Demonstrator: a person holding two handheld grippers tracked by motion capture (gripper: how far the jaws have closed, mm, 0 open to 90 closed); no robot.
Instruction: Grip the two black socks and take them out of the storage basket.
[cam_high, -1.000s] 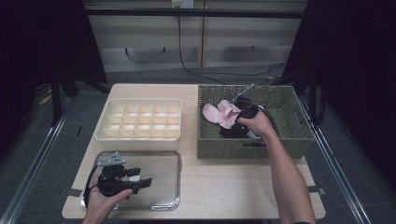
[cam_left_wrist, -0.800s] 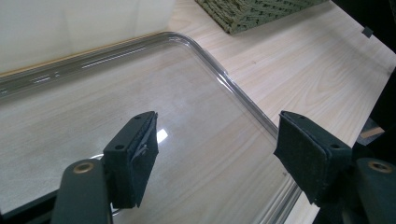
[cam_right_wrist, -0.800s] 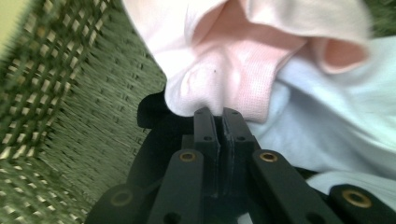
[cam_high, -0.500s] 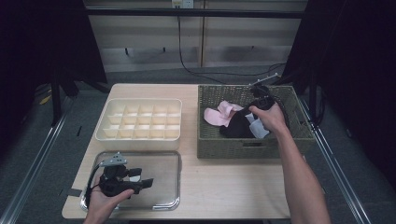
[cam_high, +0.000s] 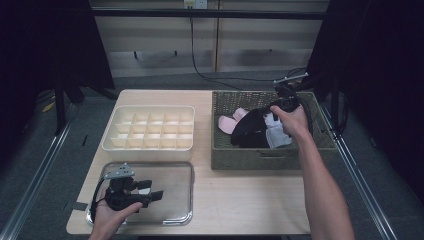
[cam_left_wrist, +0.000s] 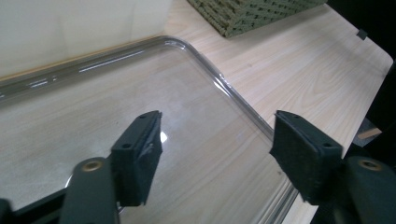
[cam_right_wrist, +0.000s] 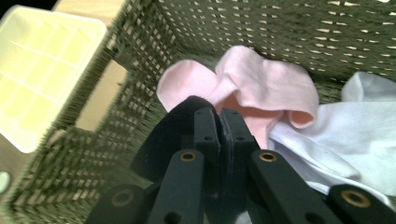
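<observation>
The black sock (cam_high: 248, 131) is hanging from the right gripper (cam_right_wrist: 219, 122), whose jaws are pressing together on a fold of its dark cloth, and it is dangling inside the wicker basket (cam_high: 260, 159) just below and to the left of that gripper's hand in the high view. Just beyond the clamped jaws in the right gripper view, a pink sock (cam_right_wrist: 261, 86) is lying crumpled against the basket's far wall, and a white sock (cam_right_wrist: 345, 135) is spreading out to the right of them. Past the basket's left wall, away from the gripper, the cream divided tray (cam_high: 150, 131) is sitting on the wooden table (cam_high: 250, 200). Well apart from all this, the left gripper (cam_left_wrist: 217, 149) is hovering over the clear tray (cam_left_wrist: 219, 84) at the table's near corner, its jaws standing wide with nothing between them, though they have just been closing a little; the tray's curved rim is running under its right-hand pad.
</observation>
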